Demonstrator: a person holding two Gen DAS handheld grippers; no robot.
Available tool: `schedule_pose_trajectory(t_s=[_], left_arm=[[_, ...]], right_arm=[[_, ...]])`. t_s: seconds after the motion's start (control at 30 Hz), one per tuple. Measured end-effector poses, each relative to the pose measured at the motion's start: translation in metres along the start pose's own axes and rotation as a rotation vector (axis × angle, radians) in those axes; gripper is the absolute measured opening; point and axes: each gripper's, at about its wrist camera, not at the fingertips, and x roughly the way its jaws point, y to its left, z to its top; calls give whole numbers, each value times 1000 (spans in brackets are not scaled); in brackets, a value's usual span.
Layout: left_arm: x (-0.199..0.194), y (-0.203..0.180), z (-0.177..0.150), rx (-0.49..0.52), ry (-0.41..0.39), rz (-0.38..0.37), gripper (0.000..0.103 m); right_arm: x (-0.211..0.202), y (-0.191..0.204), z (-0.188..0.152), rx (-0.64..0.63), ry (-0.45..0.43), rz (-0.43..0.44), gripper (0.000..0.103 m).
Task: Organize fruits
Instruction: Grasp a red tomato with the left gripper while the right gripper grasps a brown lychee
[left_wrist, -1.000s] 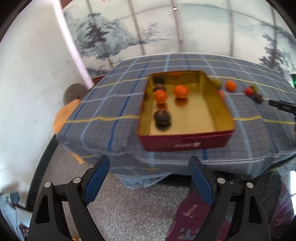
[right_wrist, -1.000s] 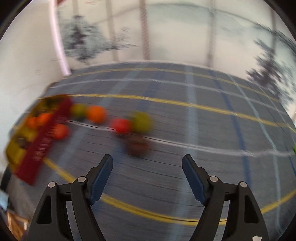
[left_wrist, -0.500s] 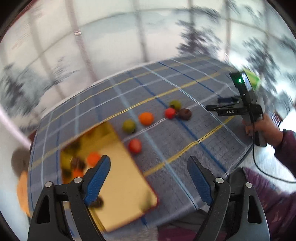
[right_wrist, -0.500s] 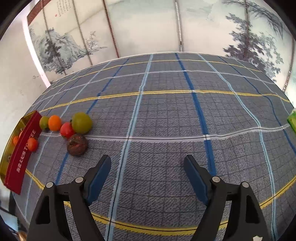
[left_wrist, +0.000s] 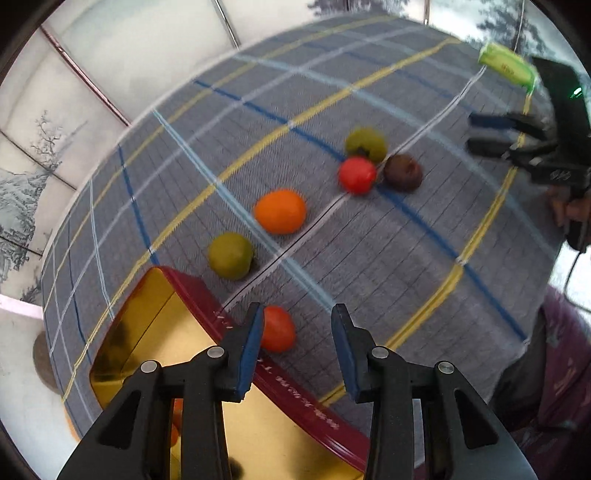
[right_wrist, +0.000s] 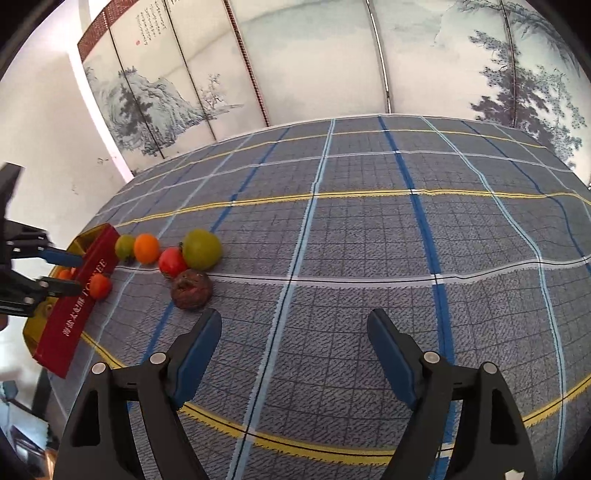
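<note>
A red tin with a gold inside (left_wrist: 280, 376) (right_wrist: 79, 299) stands on the checked tablecloth. Several fruits lie in a row beside it: a small red-orange one (left_wrist: 277, 328) (right_wrist: 99, 286) against the tin's wall, a green one (left_wrist: 231, 255), an orange one (left_wrist: 280, 211), a red one (left_wrist: 357, 174), a green one (left_wrist: 366, 143) and a dark brown one (left_wrist: 402, 172) (right_wrist: 191, 288). My left gripper (left_wrist: 297, 336) is open, over the tin's edge, with the small red-orange fruit beside its left fingertip. My right gripper (right_wrist: 293, 354) is open and empty, right of the brown fruit.
A green packet (left_wrist: 508, 68) lies at the far right of the table. Painted screen panels (right_wrist: 332, 62) stand behind the table. The person's arm and body (left_wrist: 554, 332) are at the right table edge. The right gripper shows in the left view (left_wrist: 495, 134).
My left gripper has moved forward over the tin toward the row of fruits, and its jaws have narrowed. My right gripper has shifted slightly closer to the brown fruit.
</note>
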Motion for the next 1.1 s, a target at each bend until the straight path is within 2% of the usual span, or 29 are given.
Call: schedule_pose_trajectory(t_s=[0.13, 0.27, 0.37, 0.43, 0.5, 0.6, 0.67, 0.77, 0.87, 1.0, 1.1], left_arm=[[19, 7, 3, 11, 59, 9, 39], [23, 7, 1, 43, 59, 27, 39], [21, 5, -4, 47, 29, 50, 38], [18, -2, -8, 53, 7, 94, 31], [16, -2, -9, 19, -13, 110, 28], [7, 2, -10, -68, -47, 71, 27], [6, -2, -12, -67, -63, 51, 27], [10, -9, -10, -37, -57, 88, 29], [10, -12, -8, -10, -44, 94, 30], [21, -13, -6, 35, -7, 125, 41], [23, -14, -9, 37, -10, 127, 42]], right_arm=[[-1, -3, 1, 20, -5, 34, 79], [-4, -9, 1, 55, -12, 65, 81], [-5, -15, 2, 91, -16, 79, 81], [-4, -17, 2, 108, -12, 80, 81], [-3, -17, 3, 109, -9, 77, 81], [-2, -15, 3, 96, -9, 72, 81], [-2, -13, 3, 89, -4, 69, 81], [0, -12, 3, 86, 0, 59, 81], [0, -12, 2, 87, 3, 62, 81], [-1, -12, 2, 90, -1, 66, 82], [-2, -14, 1, 96, -2, 76, 82]])
